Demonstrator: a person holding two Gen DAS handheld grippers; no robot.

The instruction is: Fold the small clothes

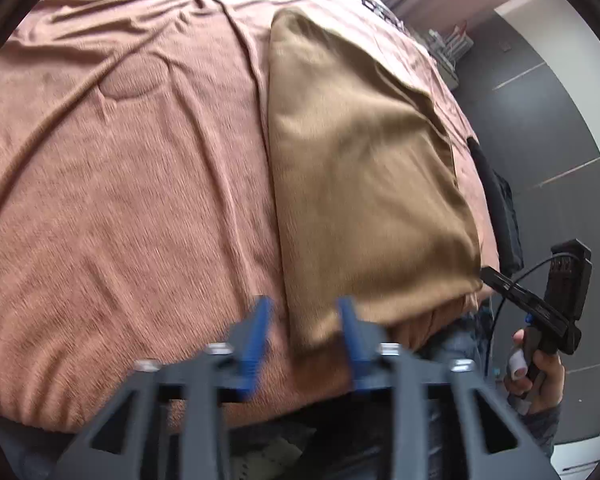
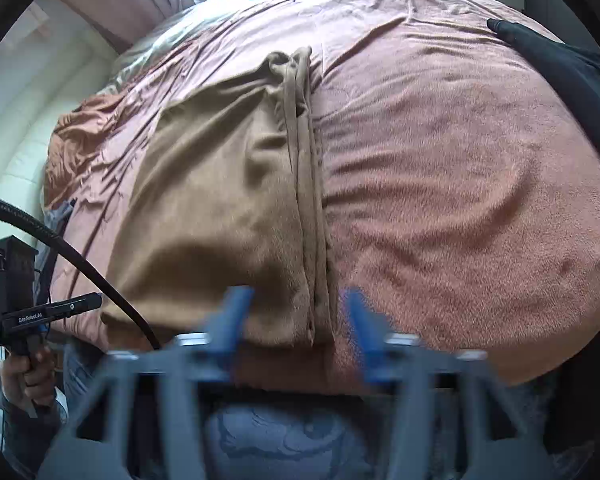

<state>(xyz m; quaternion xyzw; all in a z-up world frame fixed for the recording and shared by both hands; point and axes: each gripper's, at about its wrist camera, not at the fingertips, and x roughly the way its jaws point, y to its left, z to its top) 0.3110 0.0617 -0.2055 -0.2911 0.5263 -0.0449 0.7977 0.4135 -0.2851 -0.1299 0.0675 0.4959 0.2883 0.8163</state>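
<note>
Nearest, we see our left gripper (image 1: 304,312) spread apart, pinching nothing, at the near left corner of the folded tan garment (image 1: 364,184); our right gripper (image 2: 296,304) is likewise spread over its near right edge; the garment lies flat on the pink bedspread (image 1: 120,200); farther right, a dark cloth (image 2: 560,64).

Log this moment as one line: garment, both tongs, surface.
garment: tan cloth folded, flat | left tongs: open, empty | right tongs: open, empty | surface: pink bedspread
</note>
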